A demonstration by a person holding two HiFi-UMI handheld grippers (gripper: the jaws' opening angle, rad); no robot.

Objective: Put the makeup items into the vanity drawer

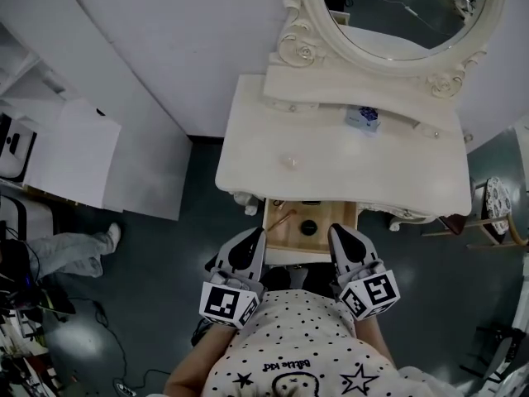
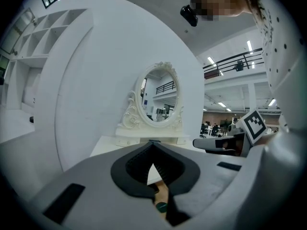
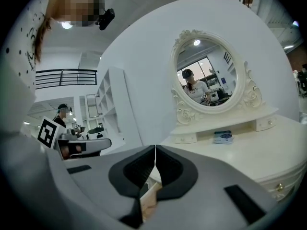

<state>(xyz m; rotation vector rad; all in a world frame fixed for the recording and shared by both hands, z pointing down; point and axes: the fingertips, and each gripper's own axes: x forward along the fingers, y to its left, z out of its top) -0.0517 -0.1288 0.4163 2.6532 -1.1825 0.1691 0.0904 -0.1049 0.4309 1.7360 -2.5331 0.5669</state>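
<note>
The left gripper (image 1: 255,236) and the right gripper (image 1: 334,231) are held side by side low before the person's dotted shirt, both pointing at the white carved vanity table (image 1: 331,168); the left one's jaws are pressed together with nothing between them, and the right one's are pressed together and empty too; the left tips hang over the front left corner of the open wooden drawer (image 1: 291,240), the right tips over its right side. The drawer stands pulled out under the front edge of the table top; in it lie a small round black makeup pot (image 1: 309,227) near the middle and a thin reddish stick (image 1: 281,219) towards the left side. On the top's raised back shelf, under the oval mirror (image 1: 413,7), sits a small blue and white box (image 1: 362,117); a pale round thing (image 1: 289,161), too small to tell, lies left of the top's middle.
</note>
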